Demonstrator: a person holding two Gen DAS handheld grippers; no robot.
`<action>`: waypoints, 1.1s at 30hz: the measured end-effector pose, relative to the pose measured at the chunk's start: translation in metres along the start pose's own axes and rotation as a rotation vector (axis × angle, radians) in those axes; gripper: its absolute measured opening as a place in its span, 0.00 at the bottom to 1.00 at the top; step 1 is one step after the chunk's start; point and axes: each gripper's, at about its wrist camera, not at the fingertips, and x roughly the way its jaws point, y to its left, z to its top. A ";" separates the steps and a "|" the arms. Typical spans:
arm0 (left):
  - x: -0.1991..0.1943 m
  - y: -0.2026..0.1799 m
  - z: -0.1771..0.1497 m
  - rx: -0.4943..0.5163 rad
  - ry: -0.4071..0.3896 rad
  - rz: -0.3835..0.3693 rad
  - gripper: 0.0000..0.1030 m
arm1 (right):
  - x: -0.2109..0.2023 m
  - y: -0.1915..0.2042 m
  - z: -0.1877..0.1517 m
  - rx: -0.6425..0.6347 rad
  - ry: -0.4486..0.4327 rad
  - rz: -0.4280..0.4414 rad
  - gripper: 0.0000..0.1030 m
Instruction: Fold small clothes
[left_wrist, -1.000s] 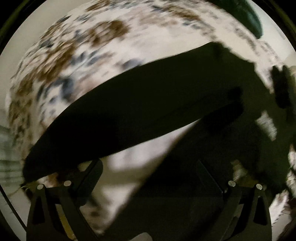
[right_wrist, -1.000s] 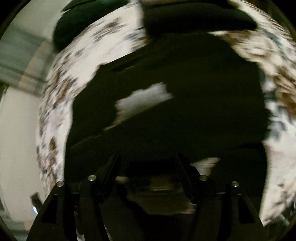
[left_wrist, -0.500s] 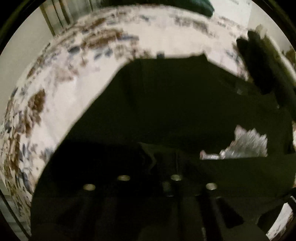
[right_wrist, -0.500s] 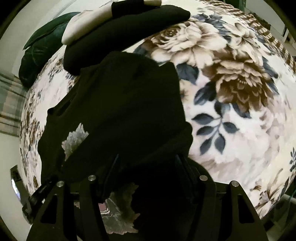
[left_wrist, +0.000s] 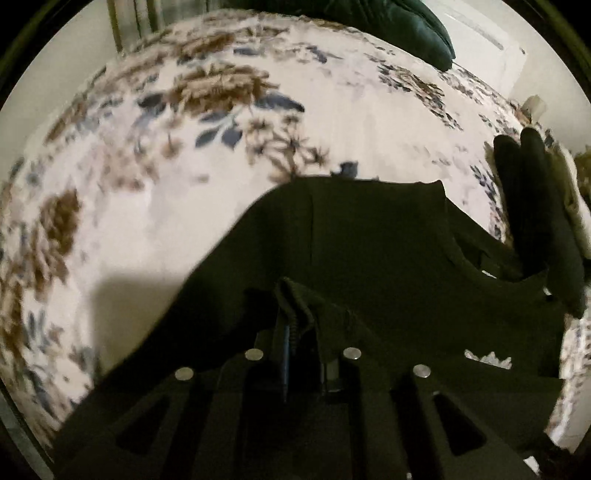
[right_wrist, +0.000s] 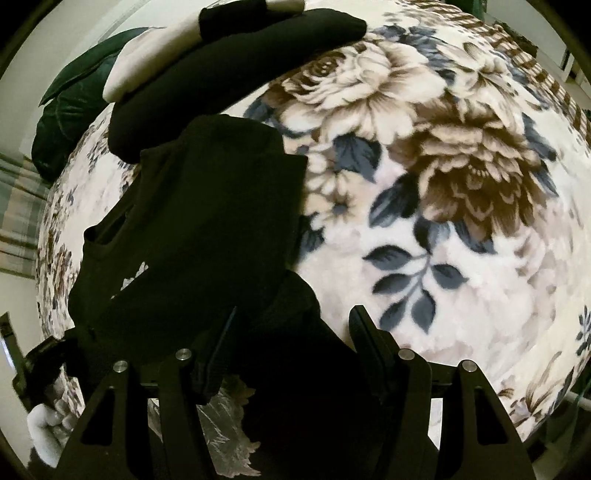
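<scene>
A black T-shirt (left_wrist: 369, 240) with a white print lies on a floral blanket (left_wrist: 184, 147). In the left wrist view my left gripper (left_wrist: 295, 317) is shut on a bunched edge of the shirt, low over the blanket. In the right wrist view the same shirt (right_wrist: 207, 221) is folded over itself and its cloth lies between my fingers. My right gripper (right_wrist: 291, 325) stands open, its jaws wide apart around the cloth. Part of the white print (right_wrist: 229, 424) shows under the fold.
A stack of folded black and cream clothes (right_wrist: 229, 48) lies beyond the shirt, also at the right in the left wrist view (left_wrist: 535, 206). A dark green pillow (right_wrist: 74, 96) sits at the blanket's far end. The floral blanket (right_wrist: 443, 184) spreads to the right.
The shirt has come down from the air onto the blanket and been folded over. My left gripper has shut on the shirt's edge. My right gripper holds its open stance.
</scene>
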 end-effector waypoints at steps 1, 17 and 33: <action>-0.006 0.005 -0.003 -0.013 -0.014 -0.027 0.29 | -0.001 0.004 0.001 -0.014 0.001 -0.005 0.62; -0.134 0.223 -0.238 -0.759 0.015 0.040 1.00 | 0.003 0.154 -0.069 -0.363 0.159 0.053 0.66; -0.127 0.383 -0.359 -1.559 -0.253 -0.094 0.31 | 0.039 0.258 -0.152 -0.623 0.240 -0.017 0.66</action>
